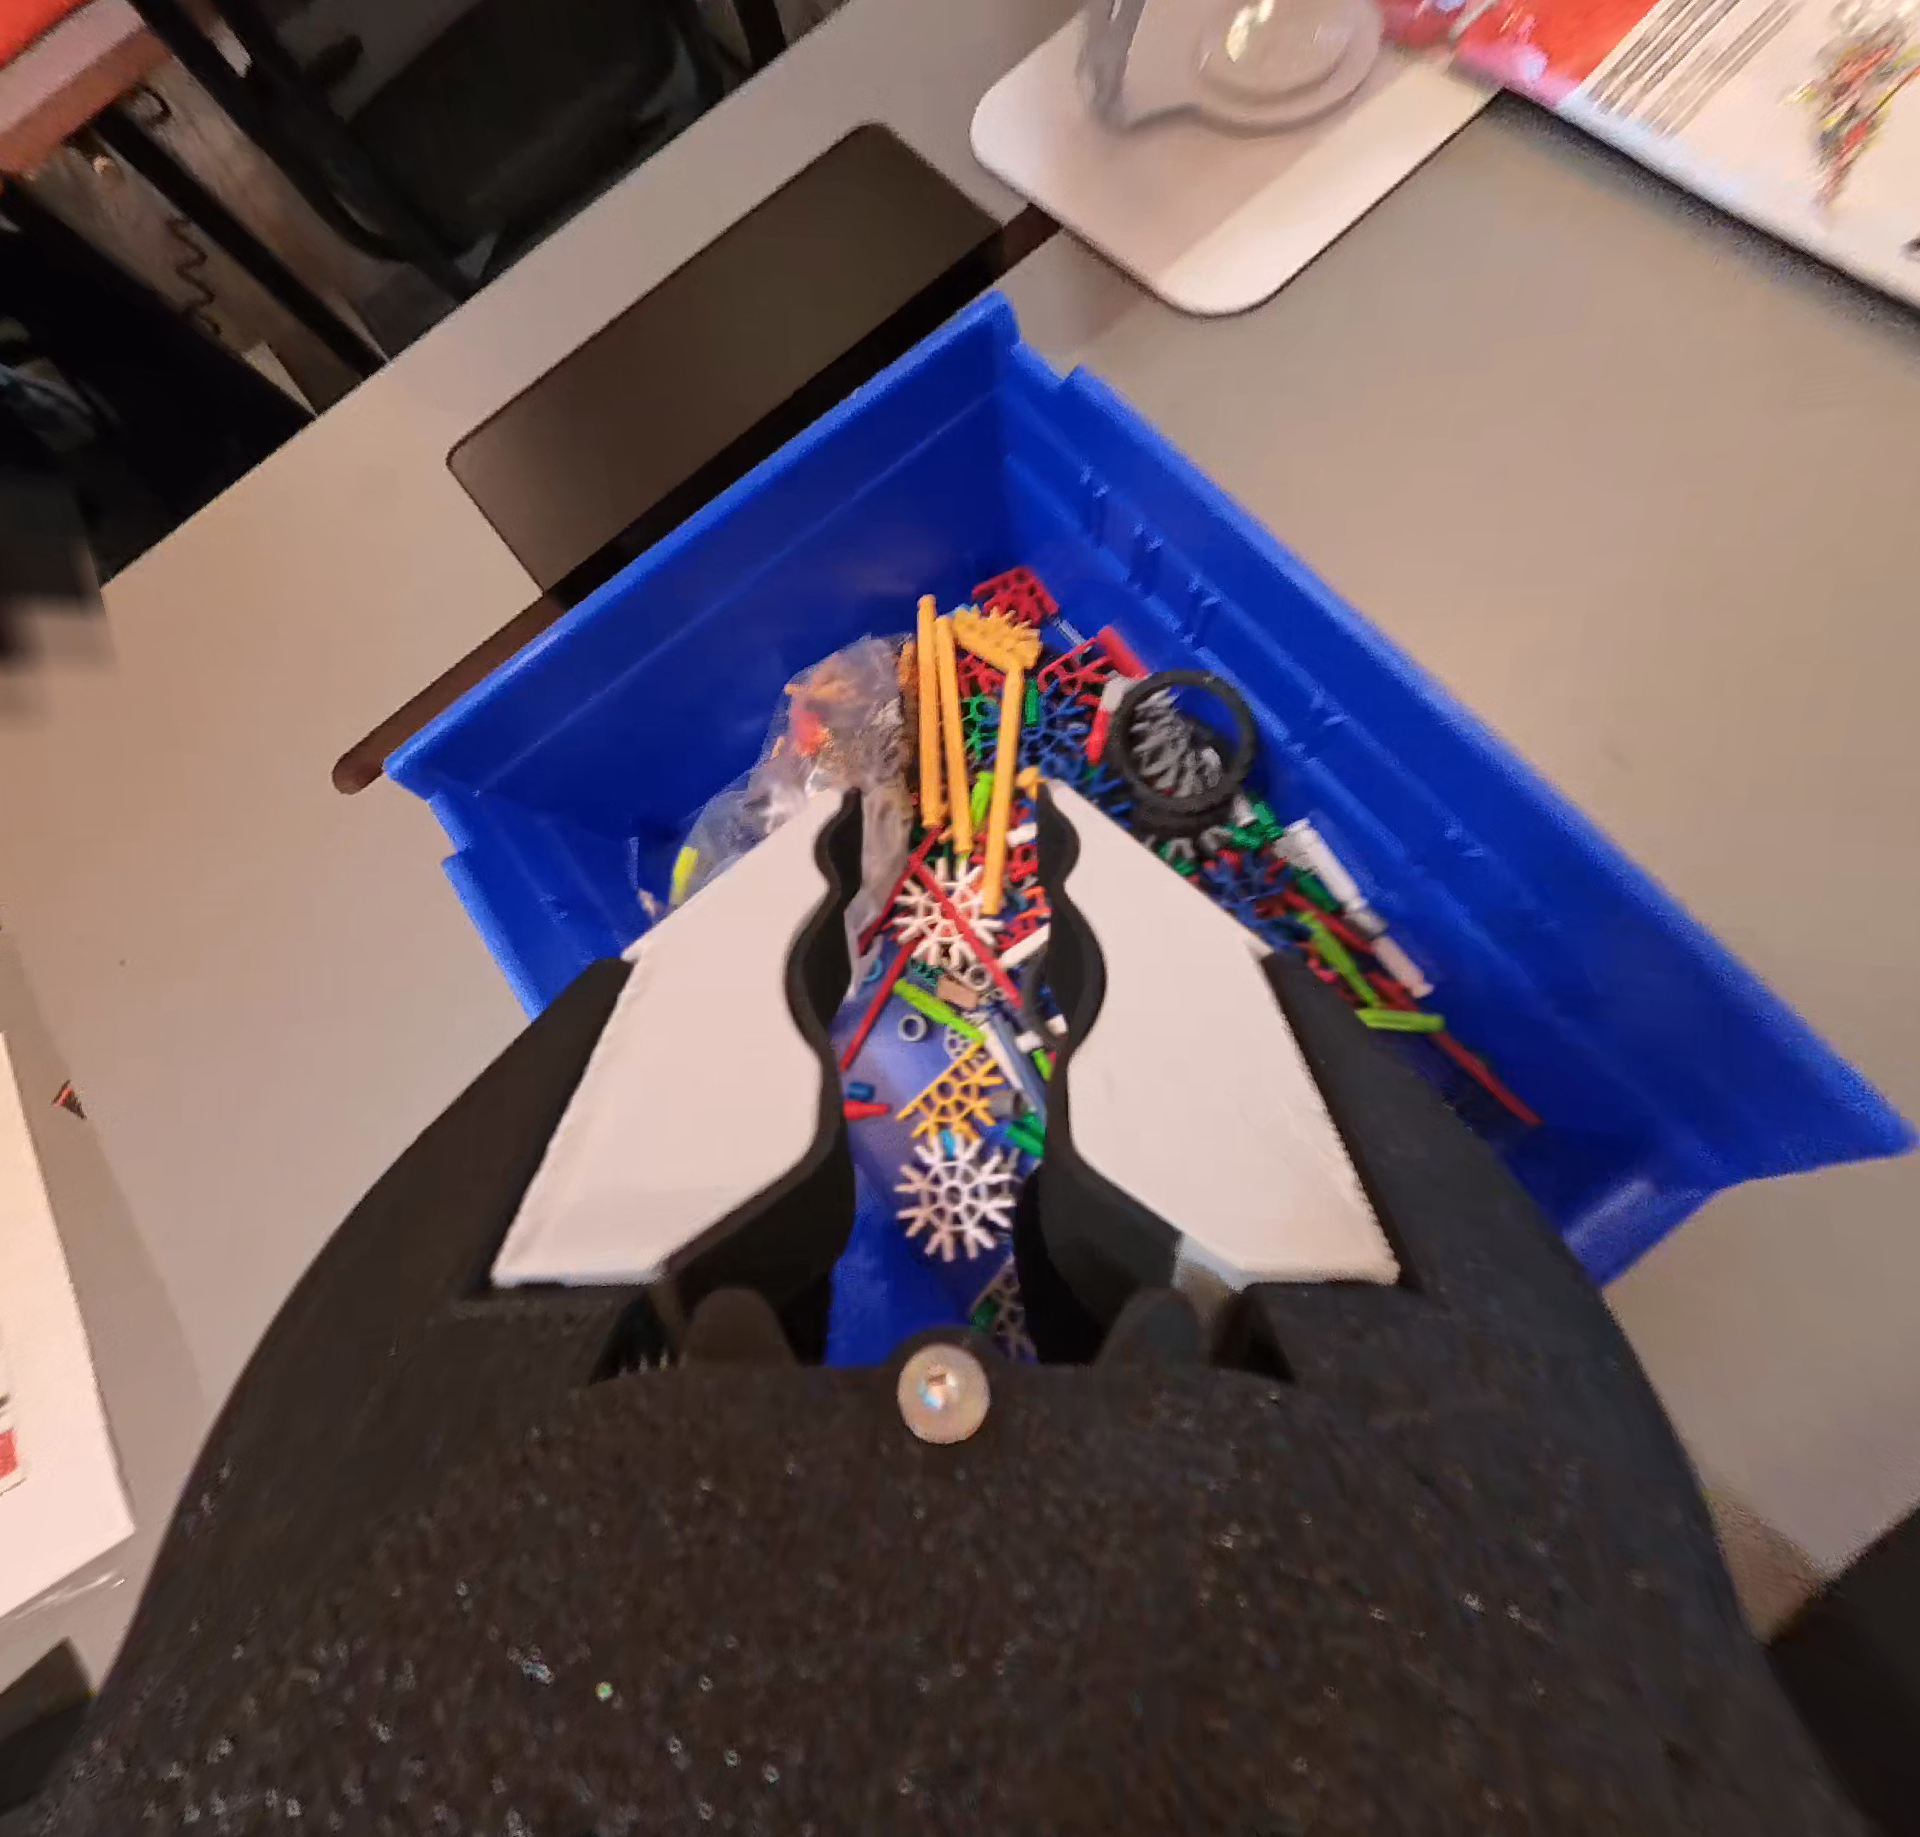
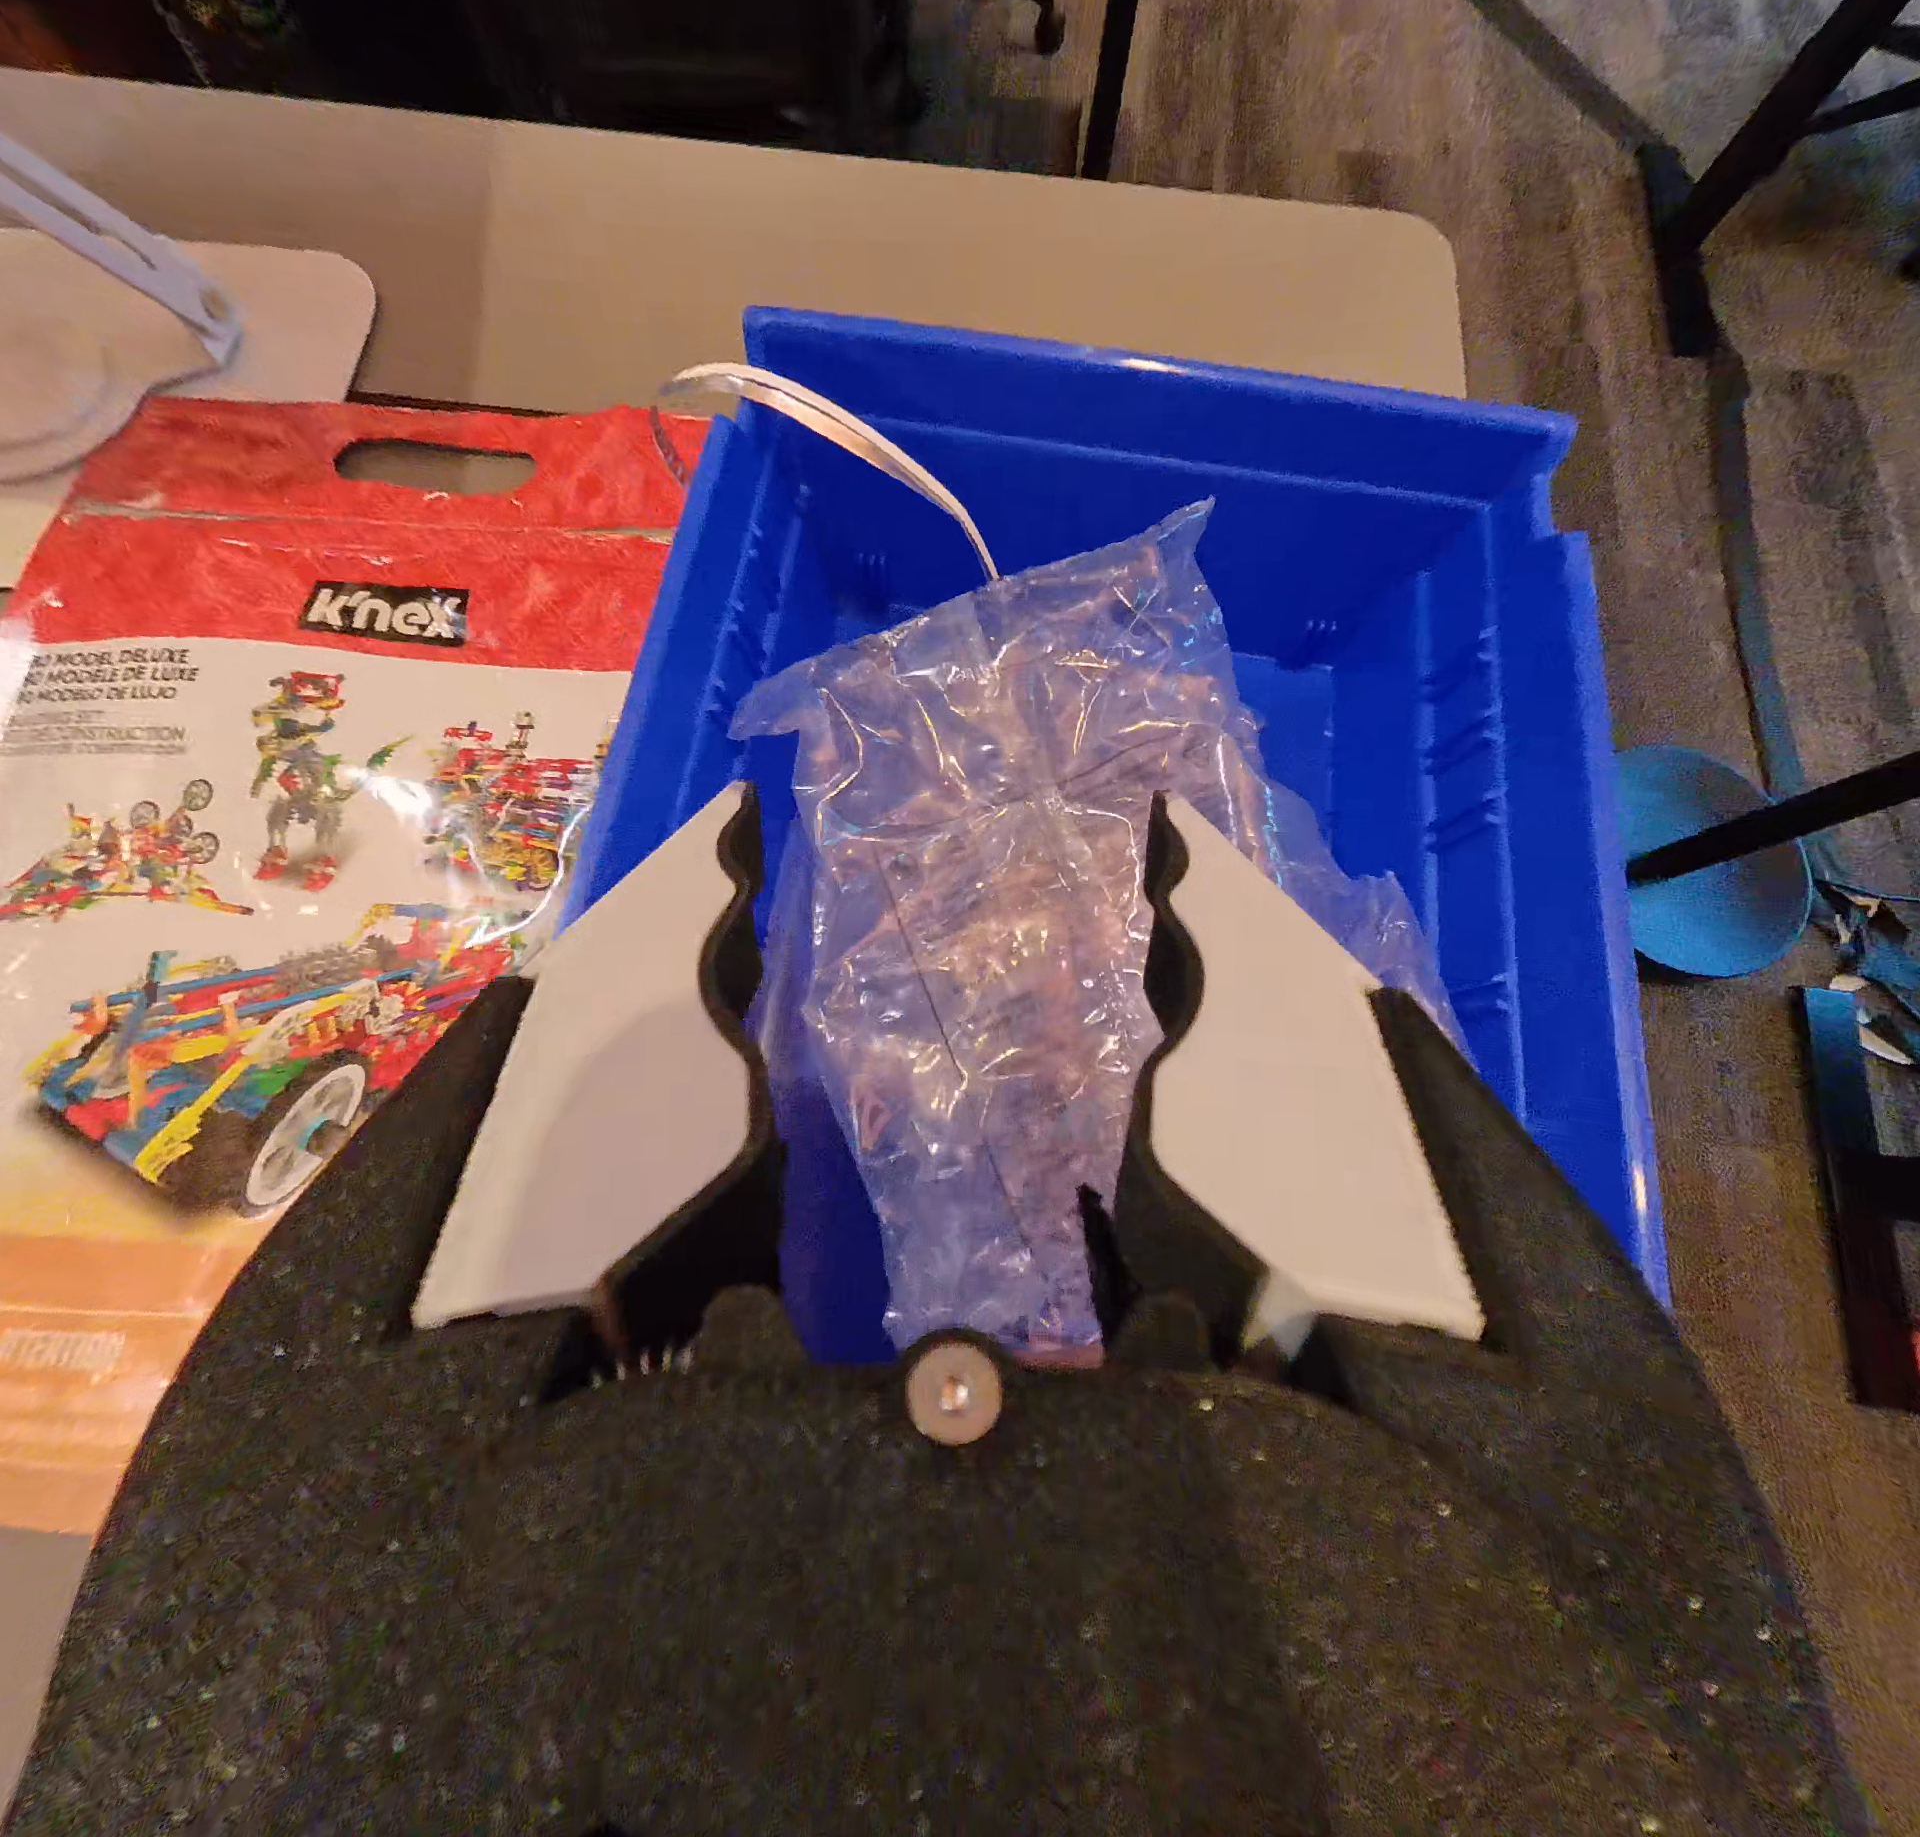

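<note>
Both jaws stand spread: the left gripper (image 1: 951, 800) hovers over a blue bin (image 1: 1351, 665) of mixed construction pieces (image 1: 997, 914), gripping nothing. The right gripper (image 2: 951, 800) straddles a crumpled clear plastic bag (image 2: 987, 852) in another blue bin (image 2: 1507, 748) (contact unclear), just right of a printed red package (image 2: 312, 748).

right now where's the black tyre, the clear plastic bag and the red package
black tyre (image 1: 1236, 738), left wrist view, on its right rim
clear plastic bag (image 2: 977, 852), right wrist view, on its crinkled middle
red package (image 2: 208, 499), right wrist view, on its red top strip
</note>
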`<state>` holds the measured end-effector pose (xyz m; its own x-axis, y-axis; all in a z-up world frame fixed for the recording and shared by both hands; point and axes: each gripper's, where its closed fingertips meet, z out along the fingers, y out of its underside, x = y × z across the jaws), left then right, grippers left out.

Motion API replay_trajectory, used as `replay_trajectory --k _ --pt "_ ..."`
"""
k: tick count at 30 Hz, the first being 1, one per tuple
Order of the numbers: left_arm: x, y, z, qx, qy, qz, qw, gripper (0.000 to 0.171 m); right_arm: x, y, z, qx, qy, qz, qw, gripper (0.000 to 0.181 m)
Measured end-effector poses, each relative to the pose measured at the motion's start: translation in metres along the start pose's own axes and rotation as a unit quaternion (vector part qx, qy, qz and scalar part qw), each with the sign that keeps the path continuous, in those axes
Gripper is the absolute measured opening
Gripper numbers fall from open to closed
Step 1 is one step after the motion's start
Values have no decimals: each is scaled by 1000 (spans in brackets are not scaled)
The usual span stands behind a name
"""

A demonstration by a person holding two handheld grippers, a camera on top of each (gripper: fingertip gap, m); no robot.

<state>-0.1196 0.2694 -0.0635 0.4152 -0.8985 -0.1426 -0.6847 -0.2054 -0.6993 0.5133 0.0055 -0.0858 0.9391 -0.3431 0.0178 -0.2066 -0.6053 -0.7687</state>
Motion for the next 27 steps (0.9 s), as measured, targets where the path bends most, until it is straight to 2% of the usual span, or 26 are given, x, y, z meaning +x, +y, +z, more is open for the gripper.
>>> replay_trajectory --k 4,6,8,10,12,16,21,27 --pt "-15 34 31 -92 -9 47 995 40 -19 -18 -27 48 5 -13 999 71" --pt "-19 46 45 -123 -17 75 989 39 -34 -22 -36 57 -6 -16 998 71" --pt "-27 60 57 -167 -40 94 981 31 -48 -24 -42 66 -10 -29 997 70" --pt "-34 68 63 -200 -60 117 971 10 -63 -27 -48 74 -14 -43 996 70" --pt "-39 64 63 -199 -74 119 970 0 -78 -32 -55 84 -16 -58 995 68" --pt "-43 52 56 -172 -80 105 976 0 -112 -45 -68 104 -23 -93 990 67" --pt "-46 21 32 -93 -78 56 991 0 -169 -62 -85 143 -55 -132 979 66" --pt "-41 -12 -6 -23 -71 24 997 0 -314 -67 -94 170 -201 -189 946 66"
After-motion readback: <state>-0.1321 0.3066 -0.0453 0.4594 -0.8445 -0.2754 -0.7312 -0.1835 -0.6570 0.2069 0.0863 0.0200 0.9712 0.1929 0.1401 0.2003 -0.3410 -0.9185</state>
